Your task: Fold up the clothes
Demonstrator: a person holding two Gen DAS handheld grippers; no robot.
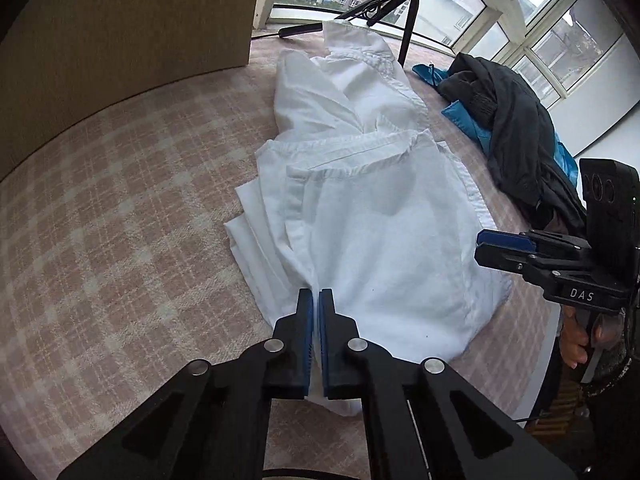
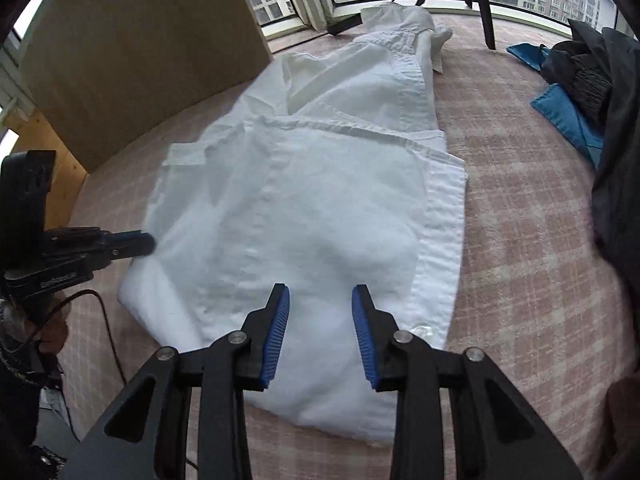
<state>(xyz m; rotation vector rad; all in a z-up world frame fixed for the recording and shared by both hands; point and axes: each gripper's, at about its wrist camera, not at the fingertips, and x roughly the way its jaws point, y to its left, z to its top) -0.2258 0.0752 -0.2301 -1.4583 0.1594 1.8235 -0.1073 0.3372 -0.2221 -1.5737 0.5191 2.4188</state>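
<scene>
A white shirt (image 1: 360, 208) lies partly folded on the pink checked cloth (image 1: 120, 220), its collar end far away near the window. My left gripper (image 1: 317, 300) is shut on the shirt's near left edge. It also shows in the right wrist view (image 2: 144, 242) at the shirt's left edge. My right gripper (image 2: 321, 300) is open, its blue pads over the shirt's (image 2: 304, 200) near hem with nothing between them. In the left wrist view the right gripper (image 1: 486, 246) appears at the shirt's right edge.
A pile of dark and blue clothes (image 1: 508, 128) lies at the right, also in the right wrist view (image 2: 580, 92). A brown board (image 2: 132, 52) stands at the back left. Black tripod legs (image 2: 480, 8) stand by the windows. A cable (image 2: 108, 320) runs at the left.
</scene>
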